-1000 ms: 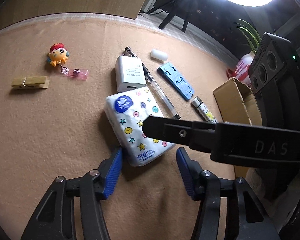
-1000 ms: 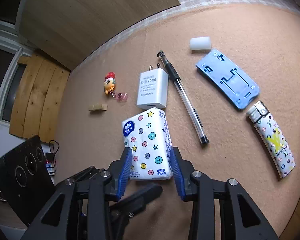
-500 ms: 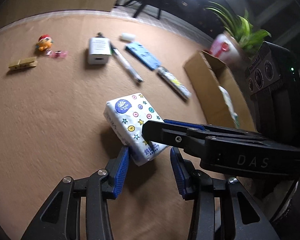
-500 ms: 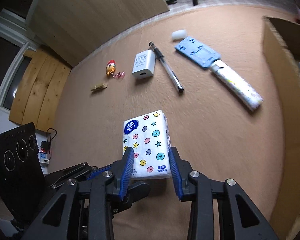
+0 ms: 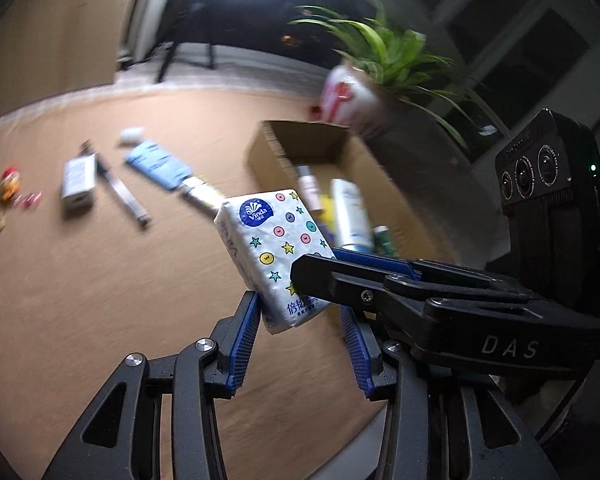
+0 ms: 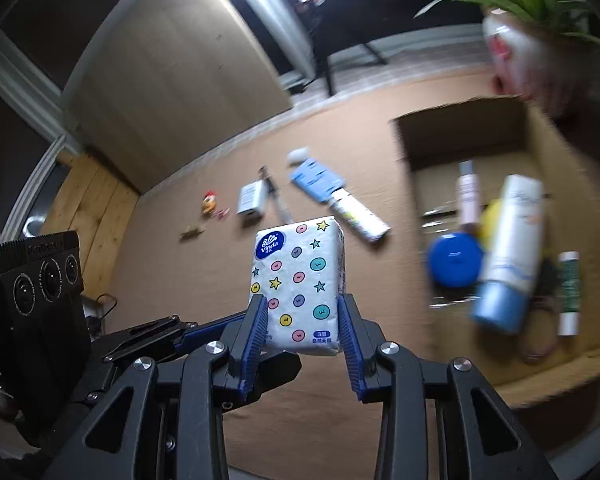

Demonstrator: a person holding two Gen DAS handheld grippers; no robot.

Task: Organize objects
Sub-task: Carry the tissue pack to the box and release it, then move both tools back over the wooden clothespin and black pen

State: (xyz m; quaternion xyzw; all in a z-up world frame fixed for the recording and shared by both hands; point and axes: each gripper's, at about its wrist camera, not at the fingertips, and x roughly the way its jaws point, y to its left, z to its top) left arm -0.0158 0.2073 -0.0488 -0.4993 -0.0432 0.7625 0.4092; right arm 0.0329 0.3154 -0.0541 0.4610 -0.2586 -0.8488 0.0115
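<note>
Right gripper (image 6: 302,332) jaws pinching tissue pack (image 6: 298,286) by lower end, aloft over surface (image 6: 188,276), short of cardboard box (image 6: 460,136). Left gripper (image 5: 298,338) jaws spread, flanking pack; contact unclear. Best carried level over box rim before letting go. Legible: "Vinda" on pack, "DAS" on right gripper body.

Right gripper (image 6: 302,334): blue-padded fingers clamped on white star-and-dot-patterned tissue pack (image 6: 298,280), held aloft. Left gripper (image 5: 300,344): fingers spread, just beneath the pack.
</note>
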